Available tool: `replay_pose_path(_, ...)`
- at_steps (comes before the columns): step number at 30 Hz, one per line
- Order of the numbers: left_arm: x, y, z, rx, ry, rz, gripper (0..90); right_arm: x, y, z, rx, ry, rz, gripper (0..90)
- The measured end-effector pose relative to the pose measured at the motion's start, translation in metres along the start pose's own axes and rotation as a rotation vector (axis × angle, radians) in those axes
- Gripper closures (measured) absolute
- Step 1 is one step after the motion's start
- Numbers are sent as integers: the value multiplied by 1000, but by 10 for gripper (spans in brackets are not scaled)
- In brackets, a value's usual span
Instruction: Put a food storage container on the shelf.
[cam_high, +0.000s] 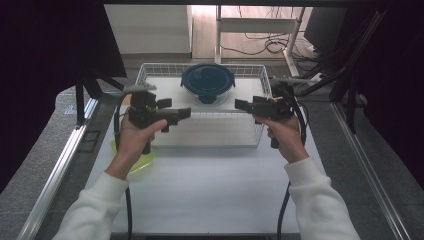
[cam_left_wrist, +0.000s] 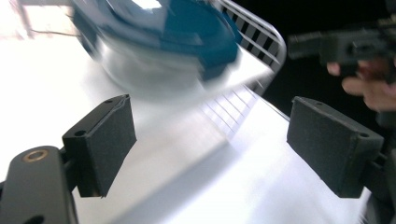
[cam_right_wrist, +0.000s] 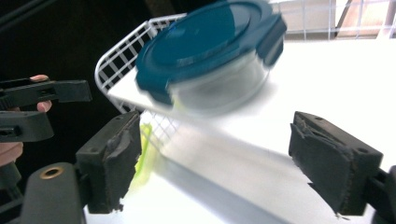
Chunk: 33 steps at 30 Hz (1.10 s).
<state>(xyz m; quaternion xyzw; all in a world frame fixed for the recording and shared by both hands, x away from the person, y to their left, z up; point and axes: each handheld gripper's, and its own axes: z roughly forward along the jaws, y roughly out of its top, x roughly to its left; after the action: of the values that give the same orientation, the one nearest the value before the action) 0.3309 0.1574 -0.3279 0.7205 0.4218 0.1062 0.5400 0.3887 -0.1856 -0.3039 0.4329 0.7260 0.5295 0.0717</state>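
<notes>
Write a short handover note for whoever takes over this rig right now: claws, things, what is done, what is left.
Left claw: open, empty, held at the basket's near left.
Right claw: open, empty, held at the basket's near right, facing the left one.
Container: lidded, blue lid on, sits at the back of the white wire basket, touched by neither claw.
Green lid: on the table under the left hand.
Done: container is in the basket.
Left: probably only to draw both claws clear.

No lettering, label, brand or number can be read on anything in these views, blurred lid included.
</notes>
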Motion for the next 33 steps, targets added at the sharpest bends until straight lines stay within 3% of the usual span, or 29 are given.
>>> replay_pose_path(5, -5, -40, -8, 52, -21, -5, 159, 0, -33, -22, -17, 34, -42, 233)
replay_pose_path(8, -7, -59, -10, 74, -39, 8, 159, -2, -53, -27, -26, 74, -19, 248)
replay_pose_path(13, -13, -86, -14, 89, 5, 55, 161, -3, -85, -28, -14, 67, -33, 260)
replay_pose_path(16, -15, -104, -10, 97, 76, 102, 180, -5, -104, -25, 12, 62, -25, 262)
replay_pose_path(23, -12, -141, -3, 177, 76, 81, 179, -9, -141, -21, 65, 14, -60, 262)
replay_pose_path(26, -7, -150, -7, 189, 100, 59, 182, -8, -157, -22, 86, -3, -89, 263)
replay_pose_path(28, -7, -155, -9, 199, 127, 67, 182, -8, -167, -20, 104, -13, -104, 265)
replay_pose_path(33, -4, -167, -12, 220, 135, 42, 182, -7, -191, -7, 192, -22, -136, 266)
